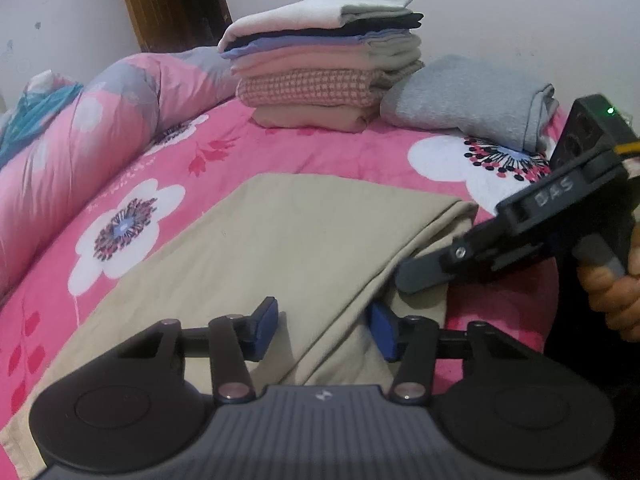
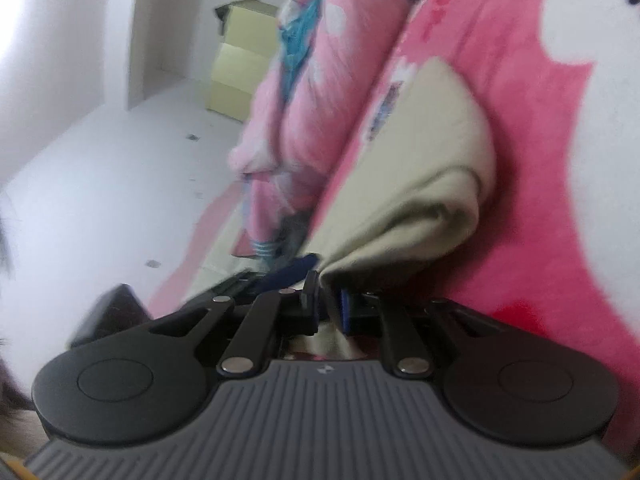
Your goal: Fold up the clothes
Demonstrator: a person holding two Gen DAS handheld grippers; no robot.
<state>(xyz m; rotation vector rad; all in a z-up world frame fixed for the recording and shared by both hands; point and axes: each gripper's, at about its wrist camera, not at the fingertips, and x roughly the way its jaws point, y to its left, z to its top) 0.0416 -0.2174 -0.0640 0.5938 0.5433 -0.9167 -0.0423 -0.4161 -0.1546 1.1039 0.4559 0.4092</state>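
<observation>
A beige garment [image 1: 280,232] lies folded on the pink floral bedsheet [image 1: 240,148]. My left gripper [image 1: 324,320] stands over its near part with the jaws apart. The garment's folded edge runs between the blue pads [image 1: 267,316], which do not press on it. My right gripper [image 1: 404,280] comes in from the right and pinches that same garment's right edge. In the right wrist view, the right gripper [image 2: 328,308] is shut on a tuck of the beige garment [image 2: 432,168]. A person's hand [image 1: 612,296] holds the right gripper's handle.
A tall stack of folded clothes [image 1: 324,60] stands at the back of the bed, with a folded grey garment [image 1: 468,96] beside it on the right. A rolled pink quilt [image 1: 80,128] lines the left side. A yellow box [image 2: 236,76] stands on the white floor [image 2: 100,168].
</observation>
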